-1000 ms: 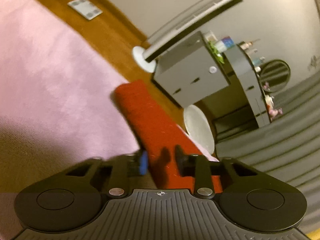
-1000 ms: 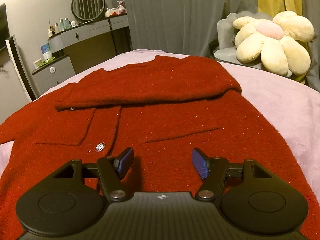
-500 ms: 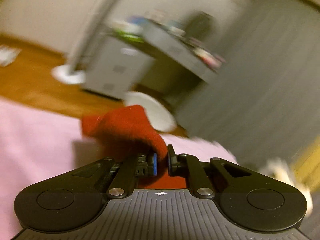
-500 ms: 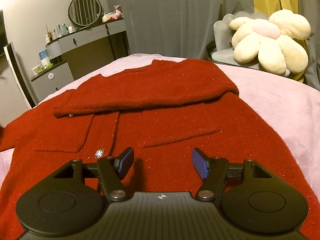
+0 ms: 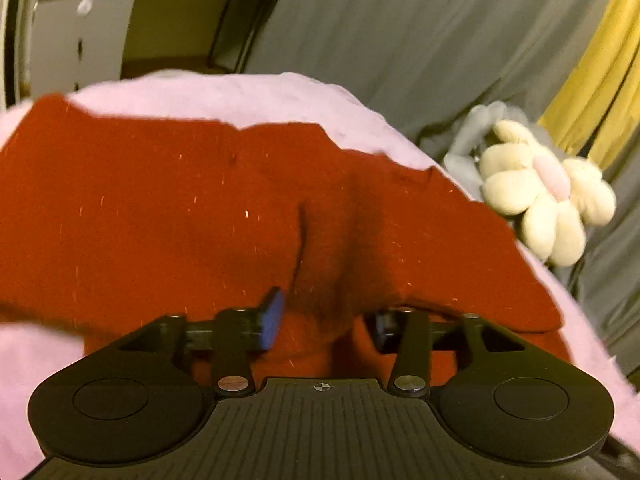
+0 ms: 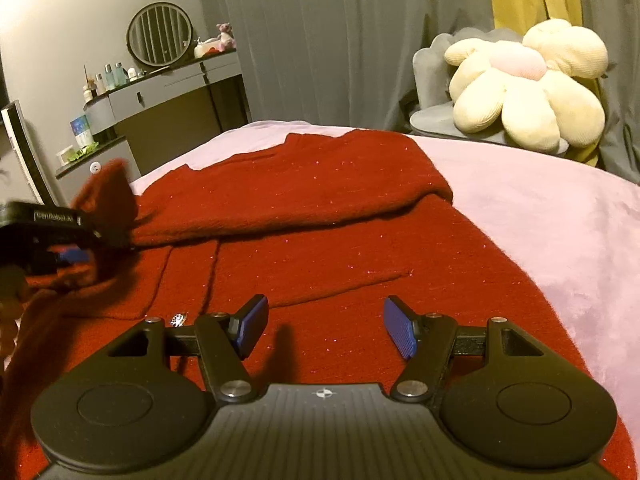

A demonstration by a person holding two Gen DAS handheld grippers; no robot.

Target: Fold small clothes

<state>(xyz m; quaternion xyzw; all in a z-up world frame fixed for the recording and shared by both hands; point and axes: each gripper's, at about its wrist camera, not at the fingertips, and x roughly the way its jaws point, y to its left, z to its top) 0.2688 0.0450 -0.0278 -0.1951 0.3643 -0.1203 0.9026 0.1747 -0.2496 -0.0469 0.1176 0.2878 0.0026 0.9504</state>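
Observation:
A red knit cardigan (image 6: 320,248) lies front-up on a pink bedspread (image 6: 560,216), one sleeve folded across its chest. In the left wrist view my left gripper (image 5: 324,320) has its jaws apart, with a bunch of the red sleeve (image 5: 320,272) lying between them over the cardigan's body. In the right wrist view that gripper (image 6: 60,248) shows at the left edge with the sleeve end (image 6: 108,196) sticking up above it. My right gripper (image 6: 324,330) is open and empty, low over the cardigan's lower front near a silver button (image 6: 179,319).
A cream flower-shaped plush (image 6: 528,88) sits on a grey chair (image 6: 428,76) past the bed's far right. A grey dresser (image 6: 160,112) with bottles and a round mirror (image 6: 159,34) stands at the back left. Grey curtains (image 6: 328,32) hang behind.
My left gripper closed on the sleeve at the bed's left edge, swung it right over the cardigan's body, and its jaws have now opened. The right gripper has barely moved.

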